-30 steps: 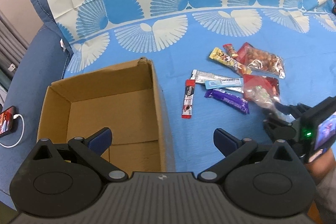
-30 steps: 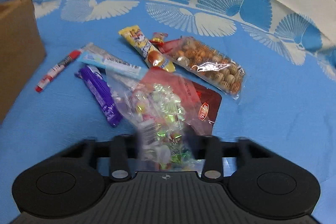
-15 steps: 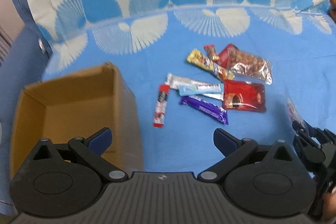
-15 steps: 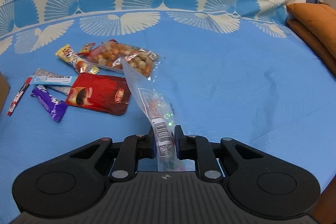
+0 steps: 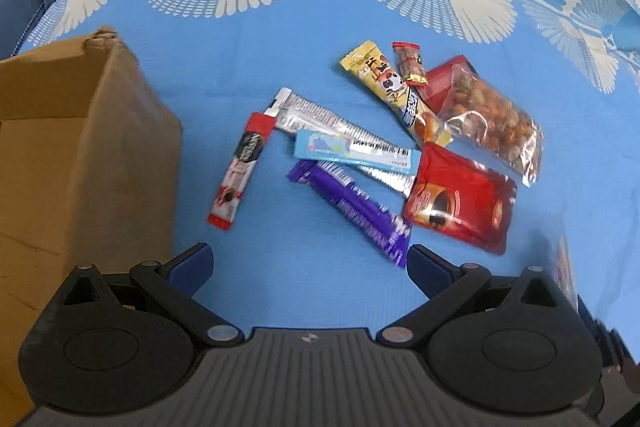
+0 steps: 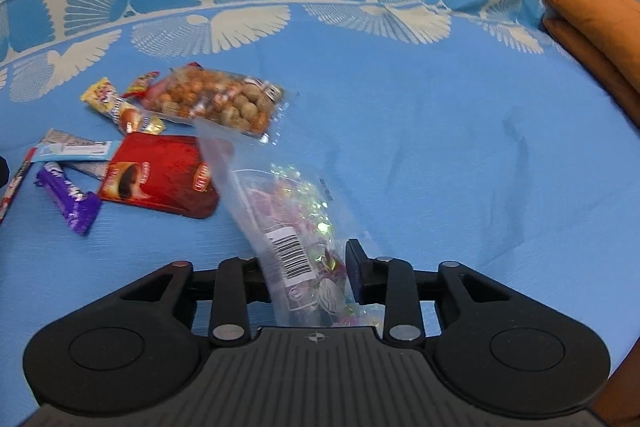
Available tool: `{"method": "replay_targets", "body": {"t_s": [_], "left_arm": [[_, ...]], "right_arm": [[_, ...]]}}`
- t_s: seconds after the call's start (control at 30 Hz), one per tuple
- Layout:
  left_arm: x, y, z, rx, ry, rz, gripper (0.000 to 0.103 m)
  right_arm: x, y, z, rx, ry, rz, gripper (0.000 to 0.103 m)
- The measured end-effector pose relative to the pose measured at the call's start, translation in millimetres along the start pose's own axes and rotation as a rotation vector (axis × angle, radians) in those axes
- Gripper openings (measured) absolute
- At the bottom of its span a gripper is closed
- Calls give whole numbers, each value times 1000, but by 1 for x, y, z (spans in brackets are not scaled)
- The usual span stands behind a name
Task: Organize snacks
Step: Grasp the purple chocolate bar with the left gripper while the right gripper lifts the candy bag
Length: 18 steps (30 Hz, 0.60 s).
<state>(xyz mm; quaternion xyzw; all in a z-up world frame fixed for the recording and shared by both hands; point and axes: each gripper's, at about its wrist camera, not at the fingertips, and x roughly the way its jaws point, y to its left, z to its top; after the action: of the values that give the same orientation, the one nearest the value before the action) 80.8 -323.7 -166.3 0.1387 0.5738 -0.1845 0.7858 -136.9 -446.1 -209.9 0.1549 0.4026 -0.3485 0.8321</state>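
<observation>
Several snacks lie on the blue cloth: a red stick (image 5: 240, 171), a silver bar (image 5: 320, 117), a light blue bar (image 5: 356, 151), a purple bar (image 5: 356, 213), a yellow bar (image 5: 396, 95), a red pouch (image 5: 464, 199) and a clear bag of nuts (image 5: 492, 119). My left gripper (image 5: 310, 267) is open and empty just in front of the purple bar, beside the cardboard box (image 5: 80, 155). My right gripper (image 6: 310, 263) holds a clear bag of candies (image 6: 296, 223) between its jaws, right of the red pouch (image 6: 160, 175). The jaws have widened around the bag.
An orange cushion (image 6: 596, 27) lies at the right edge of the bed. The cream and blue patterned cloth (image 6: 440, 107) covers the surface. The candy bag's edge shows at the far right of the left wrist view (image 5: 564, 263).
My right gripper lifted the candy bag off the pile and carried it right; its jaws now stand wider. My left gripper moved right and closer to the snacks, away from the box.
</observation>
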Motion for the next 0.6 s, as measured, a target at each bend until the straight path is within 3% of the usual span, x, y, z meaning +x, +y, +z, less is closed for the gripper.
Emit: {"method": "replay_targets", "body": {"t_s": [0.3, 0.4, 0.53, 0.6], "left_arm": [[43, -34, 23, -15, 53, -64, 103], [66, -39, 29, 26, 98, -36, 103], [96, -17, 32, -26, 168, -2, 103], [98, -2, 32, -75, 139, -1, 103]], "right_arm": [[8, -3, -1, -1, 16, 15, 41], [10, -3, -1, -1, 20, 13, 42], [15, -6, -1, 1, 32, -1, 46], [17, -9, 1, 12, 34, -2, 49]]}}
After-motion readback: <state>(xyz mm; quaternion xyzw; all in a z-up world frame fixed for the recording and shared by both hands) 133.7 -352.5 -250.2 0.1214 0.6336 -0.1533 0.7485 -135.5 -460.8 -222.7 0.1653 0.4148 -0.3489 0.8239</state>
